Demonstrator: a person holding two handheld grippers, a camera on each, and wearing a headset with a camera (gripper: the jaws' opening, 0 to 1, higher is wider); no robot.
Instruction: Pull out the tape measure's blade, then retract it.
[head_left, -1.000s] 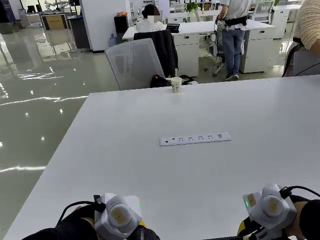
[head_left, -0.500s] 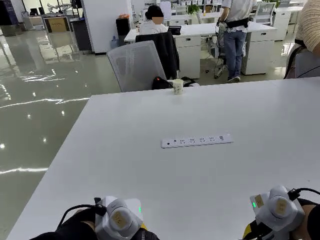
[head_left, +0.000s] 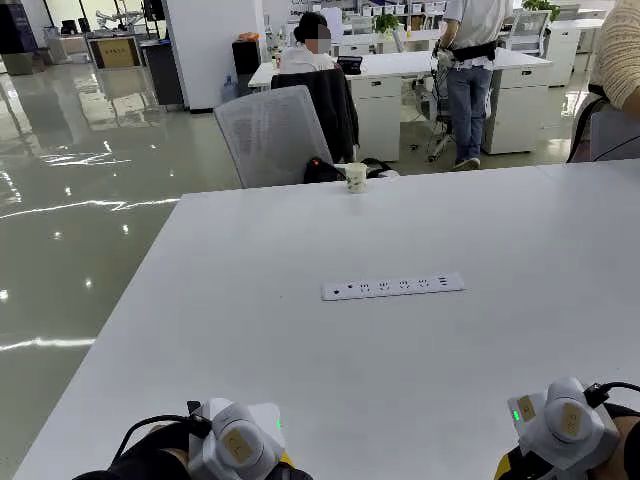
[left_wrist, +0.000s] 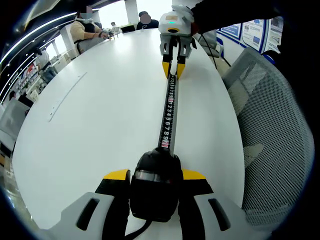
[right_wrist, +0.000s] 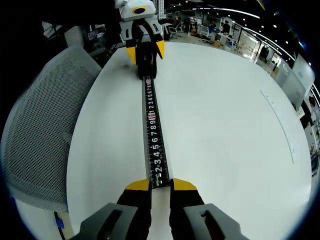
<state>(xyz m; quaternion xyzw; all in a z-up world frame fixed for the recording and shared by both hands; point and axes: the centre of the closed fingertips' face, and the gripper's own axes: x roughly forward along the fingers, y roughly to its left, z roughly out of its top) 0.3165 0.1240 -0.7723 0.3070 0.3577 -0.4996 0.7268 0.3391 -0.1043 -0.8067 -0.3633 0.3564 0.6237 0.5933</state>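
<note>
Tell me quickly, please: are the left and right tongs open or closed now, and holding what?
Left tongs: closed on the tape measure's case.
Right tongs: closed on the end of the blade.

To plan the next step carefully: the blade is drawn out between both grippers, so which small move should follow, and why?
Probably ease the right gripper back toward the case, keeping its pinch. The blade already stretches between the grippers over the table, its tip pinched by the right gripper, the case clamped in the left gripper, so retraction seems due.
</note>
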